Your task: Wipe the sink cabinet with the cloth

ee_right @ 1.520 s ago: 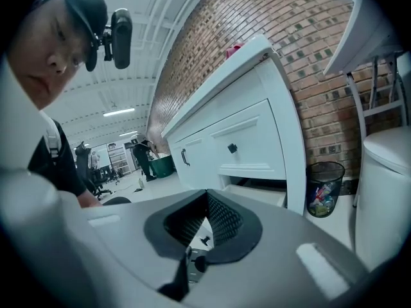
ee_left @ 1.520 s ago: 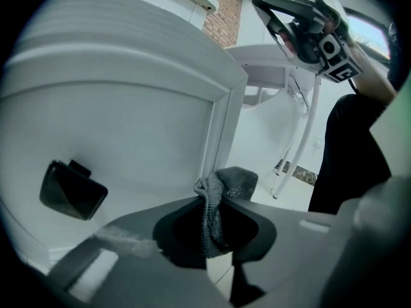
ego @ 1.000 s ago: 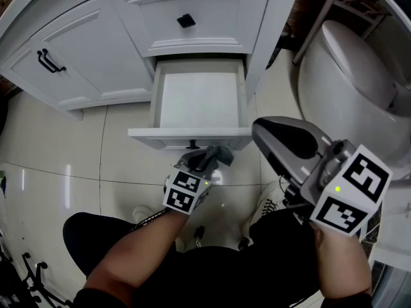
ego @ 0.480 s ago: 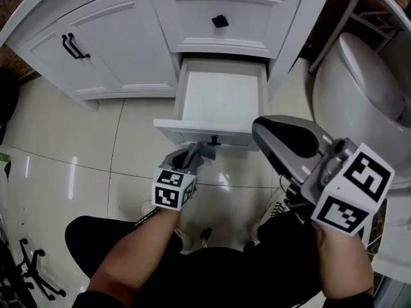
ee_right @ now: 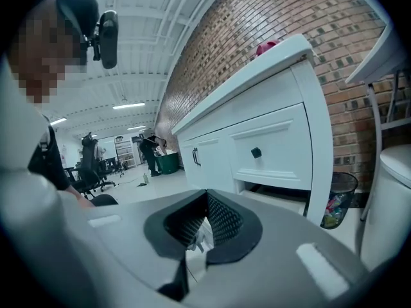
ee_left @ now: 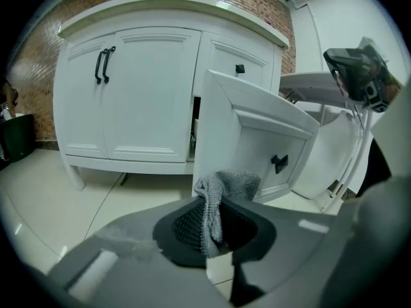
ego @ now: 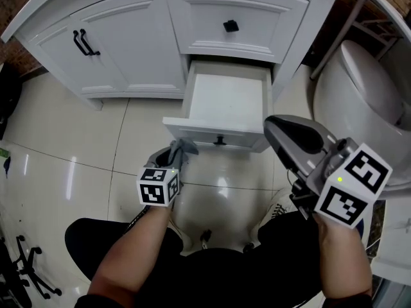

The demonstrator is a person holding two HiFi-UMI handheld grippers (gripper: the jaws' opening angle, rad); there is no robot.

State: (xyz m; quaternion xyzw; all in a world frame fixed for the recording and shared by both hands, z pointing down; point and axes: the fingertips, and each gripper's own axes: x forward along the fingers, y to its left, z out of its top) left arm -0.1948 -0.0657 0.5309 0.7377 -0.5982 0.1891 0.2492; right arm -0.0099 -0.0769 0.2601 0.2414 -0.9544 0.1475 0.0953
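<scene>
As you crouch over the tiled floor [ego: 64,140], your left claw [ego: 174,151] is low in front of you, pressed shut on the grey cloth [ego: 184,147]. In the left gripper view the cloth [ee_left: 218,191] is pinched between the two jaws and bunches up past their tips. It sits at the lower left corner of the open drawer [ego: 215,132], by the drawer's front panel. You cannot tell from these views whether it touches the panel.

Your right claw [ego: 277,127] is held higher, off to the right of the drawer and well apart from it. In the right gripper view its jaws [ee_right: 204,213] are pressed together with nothing between them.

The drawer is pulled out of the white sink cabinet [ego: 148,37] and its inside is bare. A small black knob [ego: 220,140] sits on its front. Above it is a shut drawer with a square black knob [ego: 230,25]. To the left are two shut doors with black handles [ego: 83,42]. A white toilet [ego: 366,108] stands to the cabinet's right.
</scene>
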